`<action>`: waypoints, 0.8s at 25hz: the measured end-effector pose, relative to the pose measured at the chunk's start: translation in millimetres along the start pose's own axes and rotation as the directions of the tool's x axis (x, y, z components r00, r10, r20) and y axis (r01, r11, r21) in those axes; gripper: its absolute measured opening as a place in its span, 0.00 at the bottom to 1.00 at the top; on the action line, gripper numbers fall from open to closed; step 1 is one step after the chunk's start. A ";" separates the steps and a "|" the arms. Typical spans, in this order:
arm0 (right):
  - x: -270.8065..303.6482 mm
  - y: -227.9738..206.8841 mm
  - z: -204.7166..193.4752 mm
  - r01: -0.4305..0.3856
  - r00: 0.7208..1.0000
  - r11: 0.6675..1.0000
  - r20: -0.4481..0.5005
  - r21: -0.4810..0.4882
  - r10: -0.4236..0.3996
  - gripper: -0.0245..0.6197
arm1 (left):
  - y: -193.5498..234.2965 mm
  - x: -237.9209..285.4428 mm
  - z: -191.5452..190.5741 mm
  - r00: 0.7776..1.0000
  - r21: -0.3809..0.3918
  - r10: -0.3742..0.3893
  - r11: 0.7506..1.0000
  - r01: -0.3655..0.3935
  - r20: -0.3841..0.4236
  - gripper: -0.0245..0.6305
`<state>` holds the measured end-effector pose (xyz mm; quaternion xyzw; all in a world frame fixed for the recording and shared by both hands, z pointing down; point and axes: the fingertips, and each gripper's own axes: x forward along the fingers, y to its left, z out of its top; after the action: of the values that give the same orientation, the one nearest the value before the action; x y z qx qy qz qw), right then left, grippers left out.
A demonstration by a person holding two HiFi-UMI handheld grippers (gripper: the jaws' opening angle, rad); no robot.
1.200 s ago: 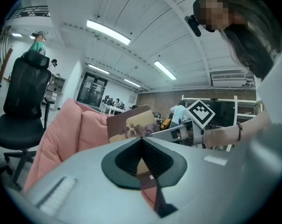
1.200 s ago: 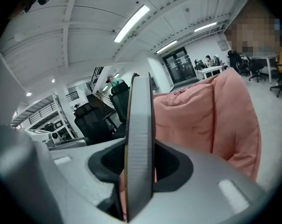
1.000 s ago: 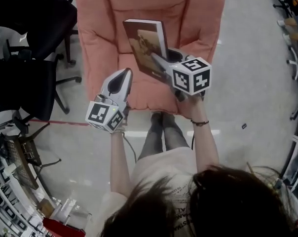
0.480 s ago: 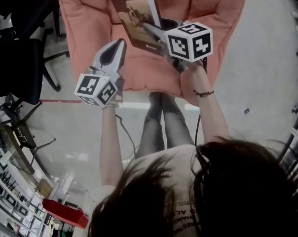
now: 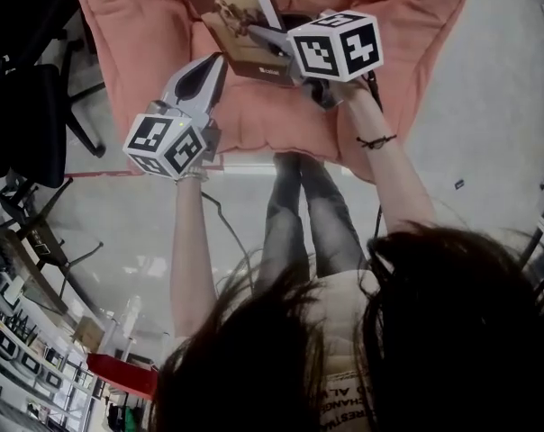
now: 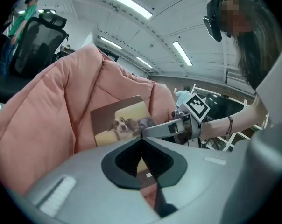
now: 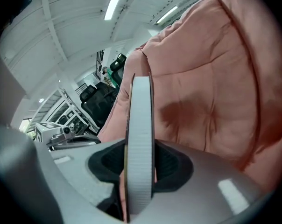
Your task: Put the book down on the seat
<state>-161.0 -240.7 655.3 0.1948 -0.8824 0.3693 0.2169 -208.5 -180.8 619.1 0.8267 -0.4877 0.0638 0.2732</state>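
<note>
Grey jaws of the right gripper are clamped on the book, which is held at the upper centre of the head view over the pink cushioned seat. In the right gripper view the book is seen edge-on, its white page block standing upright between the two pads. Whether its lower edge touches the cushion cannot be told. The right forearm is stretched from the lower right up to the marker cube, and a dark bracelet is worn on the wrist.

The left gripper is held just left of and below the book, pointed towards the upper right, with its tips pressed together and nothing between them. From its own view the book's cover, printed with dogs, is seen tilted against the padded backrest.

Below the seat's front edge the person's legs are seen on the pale floor. A black office chair is placed at the upper left, beside the seat.
</note>
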 end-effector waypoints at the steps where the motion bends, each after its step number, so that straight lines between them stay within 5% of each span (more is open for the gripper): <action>1: 4.9 -0.5 -2.7 -0.003 1.000 1.000 -0.013 -0.007 0.003 0.27 | 2.9 0.8 -3.3 1.000 -0.004 -0.003 1.000 0.003 -0.007 0.04; 20: 59.0 -28.1 -56.4 -0.004 0.990 1.000 -0.144 -0.012 0.002 0.27 | 27.5 25.4 -47.5 0.996 -0.042 -0.019 0.999 0.016 -0.089 0.04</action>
<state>-182.3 -228.3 738.0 0.1649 -0.8669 0.3775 0.2807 -210.9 -186.2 679.3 0.8214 -0.4690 0.0881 0.3122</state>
